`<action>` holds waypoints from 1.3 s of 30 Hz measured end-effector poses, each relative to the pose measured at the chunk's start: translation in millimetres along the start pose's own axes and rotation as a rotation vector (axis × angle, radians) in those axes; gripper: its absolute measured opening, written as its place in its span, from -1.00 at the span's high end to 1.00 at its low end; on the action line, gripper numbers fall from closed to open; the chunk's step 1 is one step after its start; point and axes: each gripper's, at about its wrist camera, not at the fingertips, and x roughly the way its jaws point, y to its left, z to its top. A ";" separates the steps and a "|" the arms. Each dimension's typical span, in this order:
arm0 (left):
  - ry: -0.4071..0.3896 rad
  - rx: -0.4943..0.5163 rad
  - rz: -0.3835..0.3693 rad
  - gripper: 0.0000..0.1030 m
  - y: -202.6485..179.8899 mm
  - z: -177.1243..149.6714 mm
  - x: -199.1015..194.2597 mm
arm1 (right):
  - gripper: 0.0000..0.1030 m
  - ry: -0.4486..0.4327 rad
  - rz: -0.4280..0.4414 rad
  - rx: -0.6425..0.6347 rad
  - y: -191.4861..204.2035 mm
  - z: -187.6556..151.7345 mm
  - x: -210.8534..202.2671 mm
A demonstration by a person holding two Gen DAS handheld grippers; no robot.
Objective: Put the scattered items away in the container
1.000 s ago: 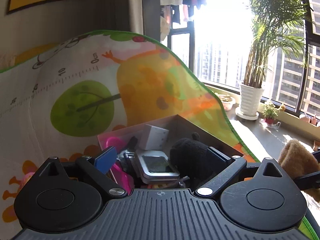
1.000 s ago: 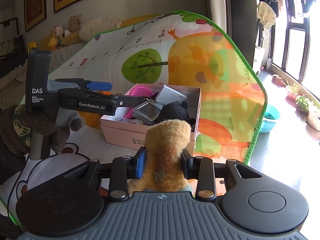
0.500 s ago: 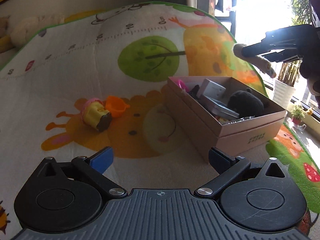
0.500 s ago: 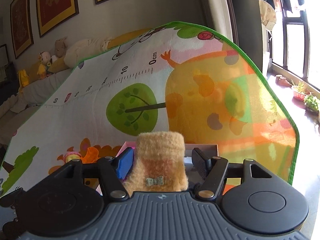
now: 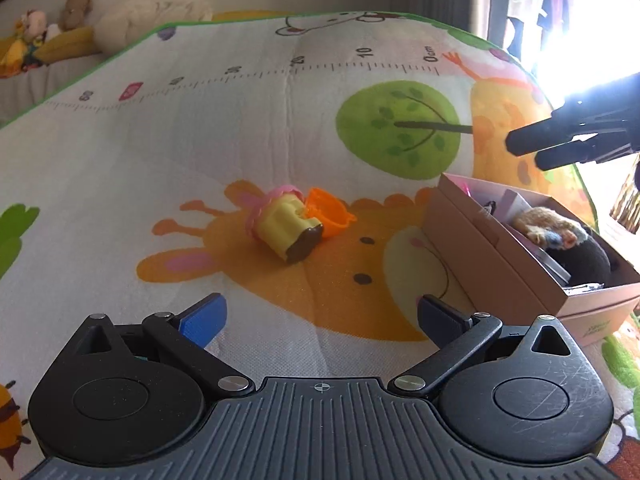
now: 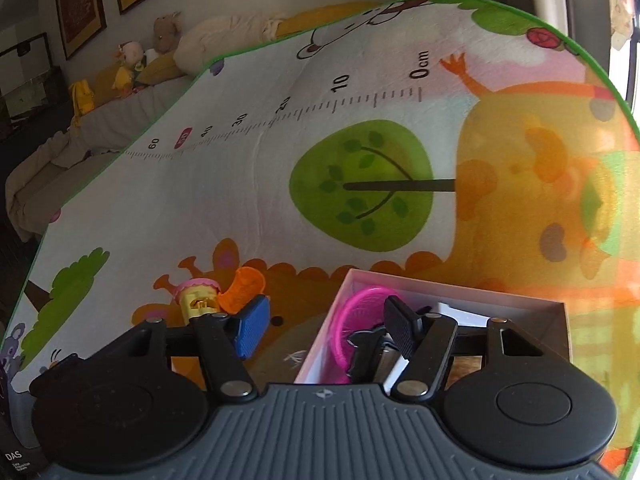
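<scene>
A yellow toy with a pink frill (image 5: 284, 228) lies on its side on the play mat, touching an orange cup (image 5: 328, 216). My left gripper (image 5: 320, 316) hovers open and empty just short of them. The pink cardboard box (image 5: 500, 248) stands to the right, with a tan plush (image 5: 544, 226) lying on a black plush (image 5: 584, 260) inside. My right gripper (image 5: 560, 140) hangs above the box. In the right wrist view my right gripper (image 6: 326, 330) is open over the box's near-left rim (image 6: 440, 284) with nothing between its fingers. A pink ring (image 6: 356, 320) sits inside, and the yellow toy (image 6: 198, 300) and orange cup (image 6: 244, 288) lie left of the box.
The printed play mat (image 5: 240, 120) covers the floor, its green edge at the back. Stuffed toys (image 5: 76, 4) rest on a sofa at the back left. A bright window (image 5: 580, 8) glares at the right.
The right gripper opened and let go of the tan plush, which now lies in the box. The left gripper swung left, away from the box, and now faces the yellow toy and orange cup.
</scene>
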 end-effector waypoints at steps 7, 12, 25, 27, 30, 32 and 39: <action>-0.026 -0.037 -0.035 -1.00 5.6 -2.9 -5.1 | -0.13 0.119 0.082 0.034 57.0 34.7 91.9; -0.036 -0.044 -0.043 -1.00 6.1 -2.7 -6.3 | -0.13 0.181 0.010 0.093 62.0 42.4 150.6; -0.049 -0.075 -0.034 -1.00 11.1 -2.8 -9.4 | 0.28 0.324 0.151 -0.048 89.8 3.6 143.9; -0.027 -0.073 -0.022 -1.00 11.0 -4.3 -14.4 | 0.28 0.351 0.164 -0.045 88.6 -3.5 131.3; 0.011 -0.048 -0.090 -1.00 10.7 -12.0 -35.0 | 0.28 0.381 0.177 -0.055 84.6 -15.9 106.2; 0.026 -0.004 -0.124 -1.00 11.5 -19.7 -52.9 | 0.28 0.345 0.185 -0.068 81.9 -23.4 78.3; 0.034 0.085 0.055 -1.00 23.9 -22.5 -70.5 | 0.28 0.202 0.327 0.015 55.6 -55.6 -28.1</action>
